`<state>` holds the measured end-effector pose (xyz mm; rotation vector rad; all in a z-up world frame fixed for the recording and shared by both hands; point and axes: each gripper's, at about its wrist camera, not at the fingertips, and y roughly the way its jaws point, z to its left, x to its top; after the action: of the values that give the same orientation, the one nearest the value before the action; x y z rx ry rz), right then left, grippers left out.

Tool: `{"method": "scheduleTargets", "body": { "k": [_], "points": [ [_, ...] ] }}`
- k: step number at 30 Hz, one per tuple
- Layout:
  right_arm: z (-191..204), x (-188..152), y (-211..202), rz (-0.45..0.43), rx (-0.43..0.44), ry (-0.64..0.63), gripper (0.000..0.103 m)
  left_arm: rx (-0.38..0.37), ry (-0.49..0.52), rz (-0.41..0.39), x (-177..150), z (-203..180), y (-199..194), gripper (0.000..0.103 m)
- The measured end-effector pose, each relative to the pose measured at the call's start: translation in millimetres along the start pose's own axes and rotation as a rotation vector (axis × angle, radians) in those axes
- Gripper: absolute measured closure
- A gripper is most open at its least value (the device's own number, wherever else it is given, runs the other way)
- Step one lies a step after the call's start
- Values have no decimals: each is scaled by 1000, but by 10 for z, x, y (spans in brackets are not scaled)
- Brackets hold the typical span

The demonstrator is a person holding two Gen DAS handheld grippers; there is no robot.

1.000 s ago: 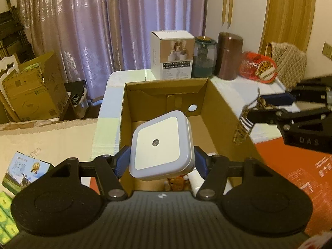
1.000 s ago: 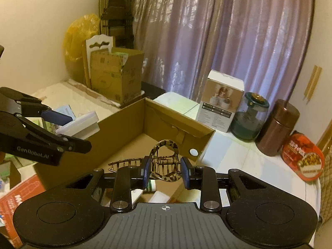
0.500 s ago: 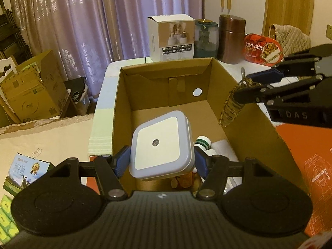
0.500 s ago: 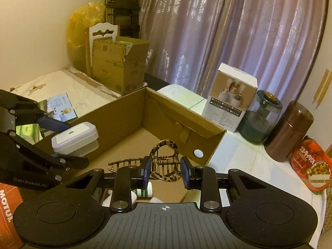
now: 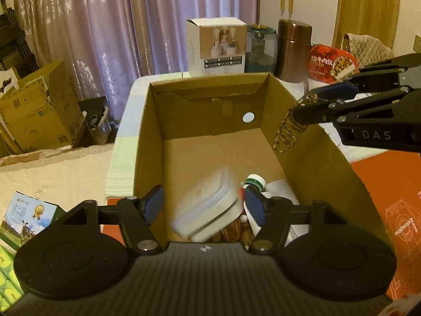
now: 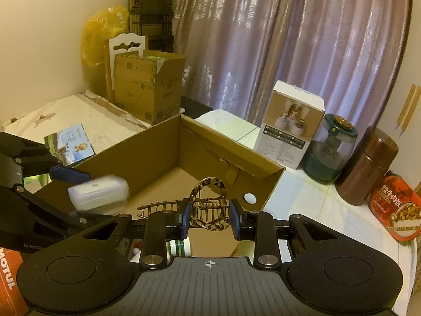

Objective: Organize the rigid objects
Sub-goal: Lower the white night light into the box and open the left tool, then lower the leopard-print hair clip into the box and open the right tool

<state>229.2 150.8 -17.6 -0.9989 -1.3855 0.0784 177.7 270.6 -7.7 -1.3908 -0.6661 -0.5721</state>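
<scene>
An open cardboard box (image 5: pixel 210 89) (image 6: pixel 158 152) stands on the table. My left gripper (image 5: pixel 204 205) is open over its near end. A white square night light (image 5: pixel 208 210) (image 6: pixel 98 193), blurred and tilted, falls free between the jaws into the box. My right gripper (image 6: pixel 210 220) (image 5: pixel 310 108) is shut on a tortoiseshell hair claw clip (image 6: pixel 208 205) (image 5: pixel 288 131) and holds it above the box's right wall. Small bottles (image 5: pixel 254 181) and other items lie on the box floor.
Behind the box stand a white product box (image 5: pixel 215 47), a green glass jar (image 5: pixel 260 50), a brown canister (image 5: pixel 294 50) and a red food tin (image 5: pixel 331 63). An orange carton (image 5: pixel 394 197) lies at right. More cardboard boxes (image 6: pixel 147 84) stand left.
My left gripper has opened and let go of the night light, which drops tilted into the box. Both grippers have moved lower and closer over the box.
</scene>
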Motion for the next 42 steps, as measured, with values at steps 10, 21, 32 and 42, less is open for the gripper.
{"method": "scheduleTargets", "body": {
  "k": [10,21,32,42],
  "points": [
    [52,-11,-35,5,16,20,76,0,-13,-13,23,10,-107,38],
    [108,-11,-35,14,25,23,76,-2,-22,-16,14,39,-161,38],
    [147,-22,2,23,30,19,76,-10,-29,-18,12,48,-173,38],
    [167,-19,67,35,38,19,76,-12,-33,-25,20,63,-169,38]
  ]
}}
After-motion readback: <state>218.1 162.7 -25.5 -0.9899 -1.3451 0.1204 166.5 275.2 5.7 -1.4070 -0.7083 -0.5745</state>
